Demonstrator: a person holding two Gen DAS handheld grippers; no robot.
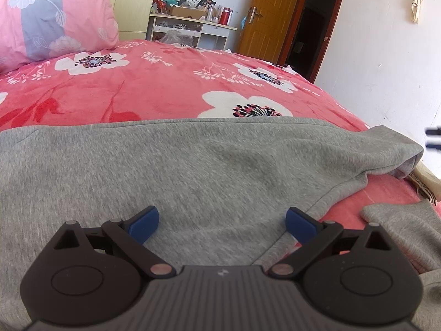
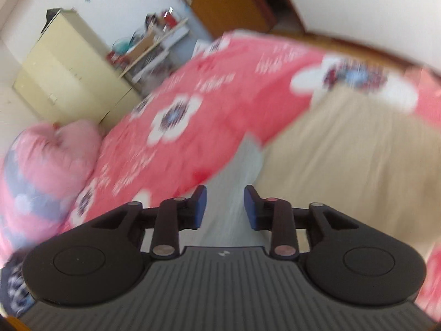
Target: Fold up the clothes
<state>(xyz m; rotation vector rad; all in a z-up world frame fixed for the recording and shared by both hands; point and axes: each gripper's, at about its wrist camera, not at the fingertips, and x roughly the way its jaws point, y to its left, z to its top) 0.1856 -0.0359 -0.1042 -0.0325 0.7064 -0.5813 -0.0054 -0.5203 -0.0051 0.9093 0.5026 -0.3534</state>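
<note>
Garment: a grey sweatshirt [image 1: 193, 171] of knitted jersey lies spread across the near part of the bed [image 1: 165, 82], over its pink flowered blanket; one sleeve [image 1: 397, 151] reaches toward the bed's right edge, and a second grey fold [image 1: 399, 226] lies just beside the body at lower right.
Weight and feel: it looks light and wholly limp, so a lifted part should droop and drag the rest along; the fuzzy blanket under it will probably cling somewhat, not let it slide.
Surface: matte cloth, not slippery and not fragile; a firm pinch should do no harm.
Where to take hold: I would pinch a seam or edge, such as the cuff end of the sleeve or the side seam running past the blue pad [image 1: 300, 224], since doubled cloth there gives more to bite than the flat middle.
Left gripper [image 1: 222, 224]: hovers low over the sweatshirt's body, jaws spread wide and released, nothing between them.
Right gripper [image 2: 224, 207]: its view is motion-blurred; jaws part-way apart with a clear gap, pale cloth [image 2: 234, 193] visible beyond them but no pad pressing on it, so it grasps nothing.
Risk: picking up one layer only would skew the fold.
</note>
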